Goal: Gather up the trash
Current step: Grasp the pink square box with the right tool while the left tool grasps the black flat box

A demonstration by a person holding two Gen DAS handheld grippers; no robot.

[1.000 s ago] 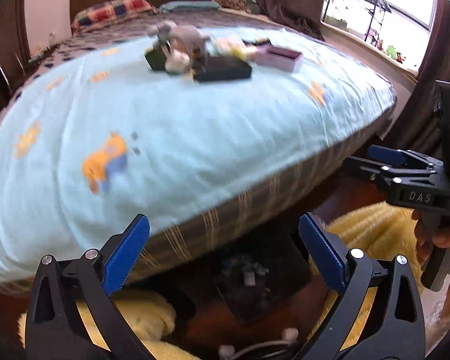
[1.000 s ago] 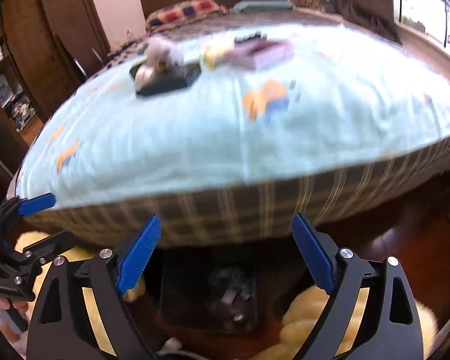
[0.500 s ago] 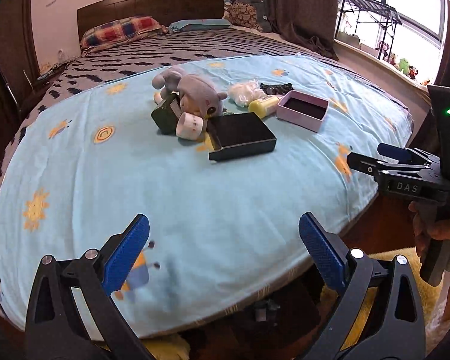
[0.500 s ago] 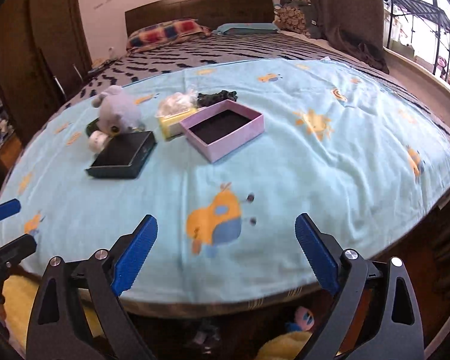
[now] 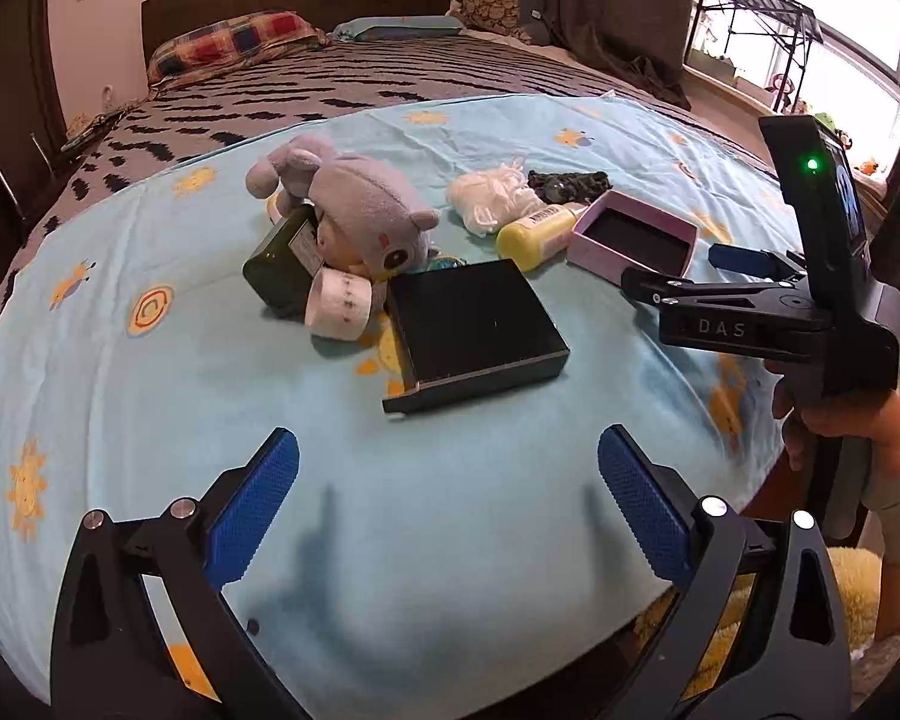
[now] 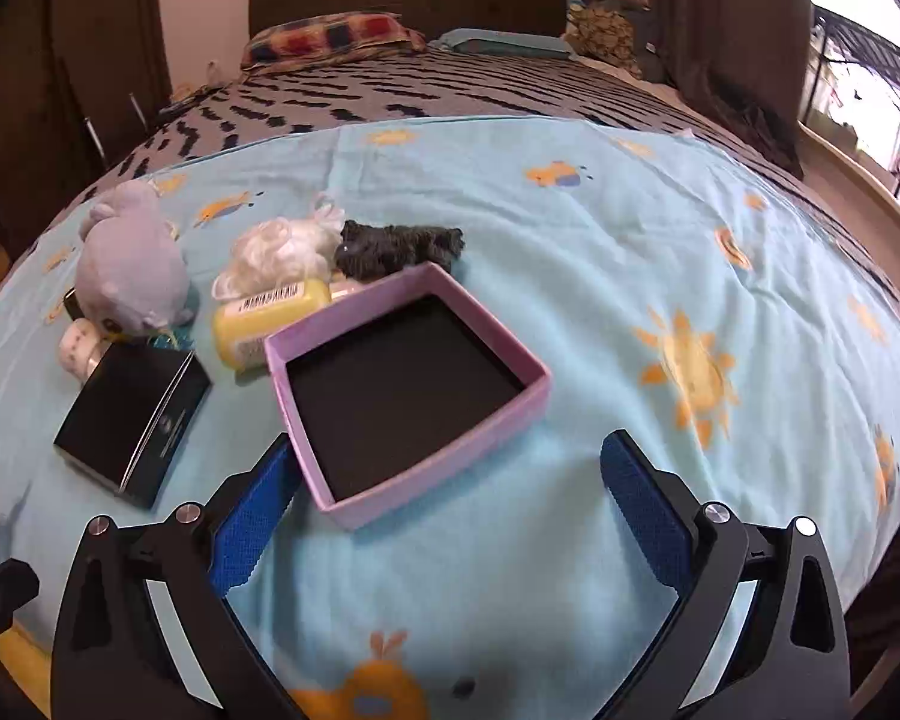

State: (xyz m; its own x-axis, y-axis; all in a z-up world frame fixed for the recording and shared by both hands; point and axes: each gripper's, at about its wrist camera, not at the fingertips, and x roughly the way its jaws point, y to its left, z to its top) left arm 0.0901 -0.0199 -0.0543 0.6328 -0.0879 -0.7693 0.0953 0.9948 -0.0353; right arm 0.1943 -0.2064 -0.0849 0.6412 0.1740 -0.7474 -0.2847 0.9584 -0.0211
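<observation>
The left gripper (image 5: 448,474) is held over the near edge of the bed (image 5: 150,420), its fingers (image 5: 252,504) spread wide with nothing between them. The right gripper (image 6: 447,480) is seen with its fingers (image 6: 642,504) opening to their widest; the near corner of the pink box (image 6: 414,390) lies just beyond them, untouched. Toward the middle of the bed's blue sheet, a white crumpled wad (image 6: 282,252), a dark crumpled scrap (image 6: 399,249), a yellow bottle (image 6: 264,315), a black box (image 5: 474,333) and a plush toy (image 5: 354,222) are clustered.
</observation>
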